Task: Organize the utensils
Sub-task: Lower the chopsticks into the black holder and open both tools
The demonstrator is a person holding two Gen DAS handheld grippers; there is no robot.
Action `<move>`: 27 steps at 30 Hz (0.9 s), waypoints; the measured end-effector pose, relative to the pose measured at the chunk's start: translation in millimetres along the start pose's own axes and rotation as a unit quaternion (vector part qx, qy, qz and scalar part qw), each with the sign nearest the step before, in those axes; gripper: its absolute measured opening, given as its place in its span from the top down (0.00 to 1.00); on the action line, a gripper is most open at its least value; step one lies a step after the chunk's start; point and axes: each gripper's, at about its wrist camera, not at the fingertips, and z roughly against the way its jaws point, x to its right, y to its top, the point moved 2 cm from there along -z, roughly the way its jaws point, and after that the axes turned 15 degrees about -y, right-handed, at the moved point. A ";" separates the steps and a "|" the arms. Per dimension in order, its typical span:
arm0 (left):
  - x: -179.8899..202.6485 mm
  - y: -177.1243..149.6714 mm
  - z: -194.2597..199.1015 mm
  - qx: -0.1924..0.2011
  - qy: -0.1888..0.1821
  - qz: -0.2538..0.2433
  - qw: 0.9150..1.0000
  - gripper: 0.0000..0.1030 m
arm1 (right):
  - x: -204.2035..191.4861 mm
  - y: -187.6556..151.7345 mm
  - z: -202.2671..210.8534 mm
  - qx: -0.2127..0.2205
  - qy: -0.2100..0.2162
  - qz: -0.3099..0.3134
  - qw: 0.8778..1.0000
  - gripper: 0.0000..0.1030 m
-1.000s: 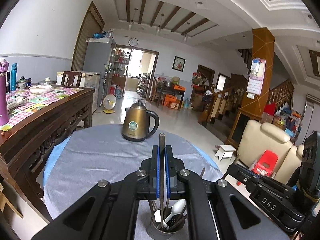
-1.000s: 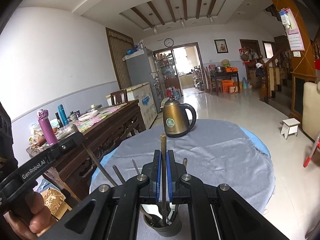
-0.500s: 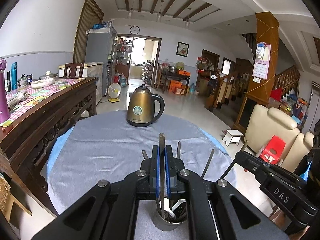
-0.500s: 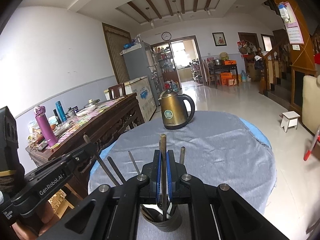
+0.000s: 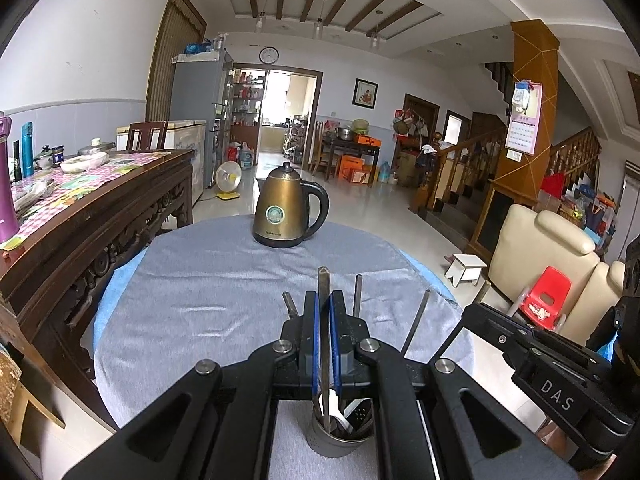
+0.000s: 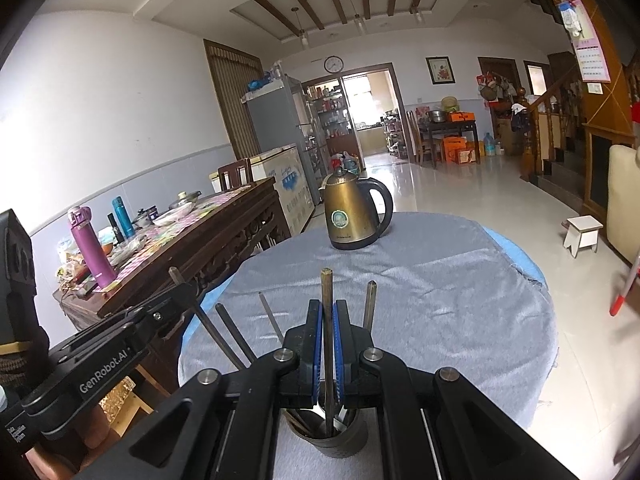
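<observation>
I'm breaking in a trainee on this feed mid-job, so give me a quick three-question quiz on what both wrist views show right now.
1. True or false: the left gripper has its jaws shut on a utensil handle.
2. What stands at the far side of the grey tablecloth? A) a bronze kettle B) a red chair C) a fan
3. Fill in: the lower end of the utensil clamped by the right gripper sits inside the ____.

Key
1. True.
2. A, the bronze kettle.
3. Holder cup, which also holds other utensils.
</observation>
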 end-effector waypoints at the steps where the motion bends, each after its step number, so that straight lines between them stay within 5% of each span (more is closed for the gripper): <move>1: 0.0 -0.2 -0.1 0.000 0.000 0.000 1.000 0.95 | 0.2 -0.2 -0.2 -0.001 0.000 0.000 1.000 0.94; 27: 0.8 -2.8 -2.1 -0.016 0.002 0.000 1.000 0.95 | -4.5 -4.6 -4.5 -0.009 0.004 0.005 1.000 0.94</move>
